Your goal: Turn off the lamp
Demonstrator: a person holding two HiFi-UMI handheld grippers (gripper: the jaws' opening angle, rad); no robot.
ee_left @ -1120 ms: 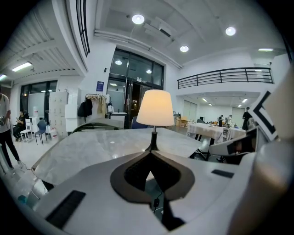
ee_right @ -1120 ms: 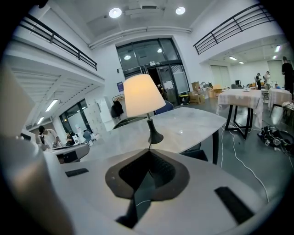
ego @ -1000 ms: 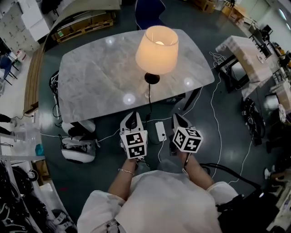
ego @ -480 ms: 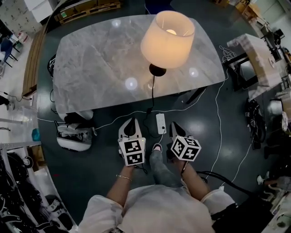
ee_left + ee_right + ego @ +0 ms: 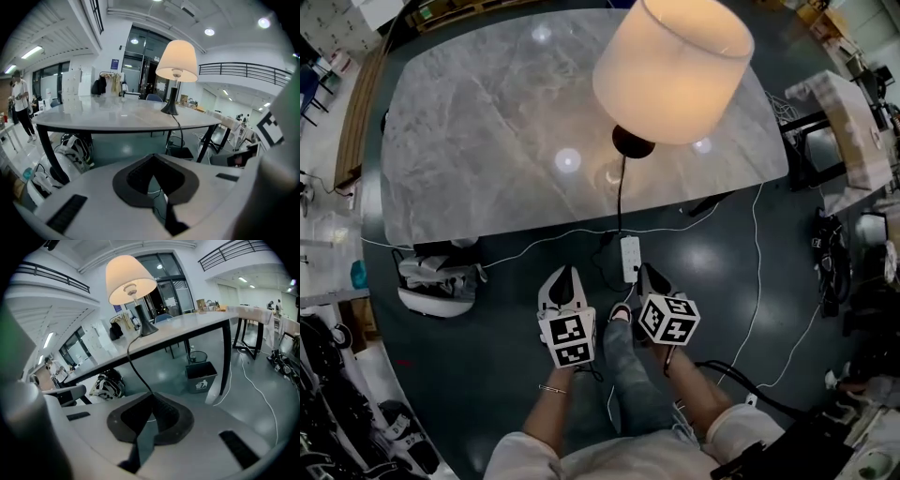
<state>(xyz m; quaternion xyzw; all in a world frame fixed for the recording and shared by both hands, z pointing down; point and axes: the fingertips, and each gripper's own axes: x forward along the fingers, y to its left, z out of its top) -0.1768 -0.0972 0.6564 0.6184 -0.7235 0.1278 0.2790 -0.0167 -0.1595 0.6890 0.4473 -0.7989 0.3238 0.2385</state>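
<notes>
Jaws first: on the left gripper (image 5: pixel 565 278) we see the tips meeting with nothing between them, and the right gripper (image 5: pixel 649 274) is closed and empty in the same way. Both are held low over the dark floor (image 5: pixel 487 375), pointing forward and downward, side by side with the person's leg between them. Just ahead of them on the floor lies a white power strip (image 5: pixel 629 259), closer to the right gripper than to the left. A black cord (image 5: pixel 620 192) climbs from there over the near edge of the marble table (image 5: pixel 487 141) to the lamp (image 5: pixel 673 70), which stands lit on the table's right half, close to that edge. We cannot make out any switch on the cord, the stem or the strip. We judge the lamp top-heavy: a broad, light shade (image 5: pixel 176 61) that would dent if squeezed, over a small black base (image 5: pixel 633 142) that could tip or slide on the smooth stone. So we would leave the shade alone. The cord is limp and will give no resistance, so tugging it risks dragging the lamp off the edge. The firm place to act is the strip or its plug, pressed or gripped squarely.
</notes>
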